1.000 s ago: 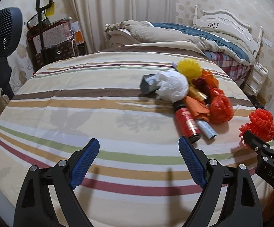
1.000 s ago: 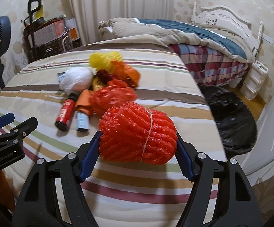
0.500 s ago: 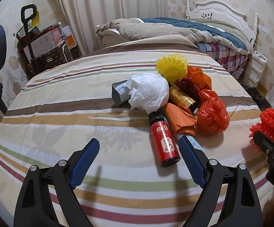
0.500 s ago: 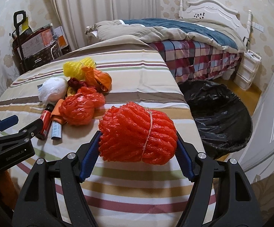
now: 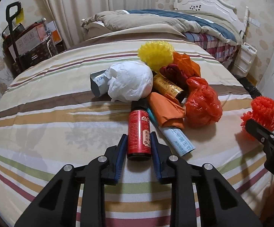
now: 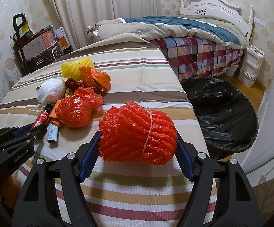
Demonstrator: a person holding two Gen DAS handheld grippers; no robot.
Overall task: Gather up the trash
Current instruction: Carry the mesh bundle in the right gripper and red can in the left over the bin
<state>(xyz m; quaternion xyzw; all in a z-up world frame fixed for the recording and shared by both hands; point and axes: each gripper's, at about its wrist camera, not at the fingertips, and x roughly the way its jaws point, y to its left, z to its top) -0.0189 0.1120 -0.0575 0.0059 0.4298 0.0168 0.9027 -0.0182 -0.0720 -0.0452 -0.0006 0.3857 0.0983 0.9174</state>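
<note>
Striped bedspread fills the foreground, with a second made bed behind it. Left gripper: jaws closing on one red can, blue pads on both of its flanks; the can lies flat on the spread, long axis running away from the camera, black cap toward the pile. Right gripper: clamped on one red foam-net bundle, tied round the middle with string, held clear of the spread.

Count beyond the can: one white wad, one grey tube, one gold can, one pale blue-labelled tube lying at a diagonal just right of the red can, one folded orange piece, one red plastic bag, one yellow foam net, one orange bag, one dark red scrap. All touch in one heap.

One bin with black liner stands on the floor right of the bed.
</note>
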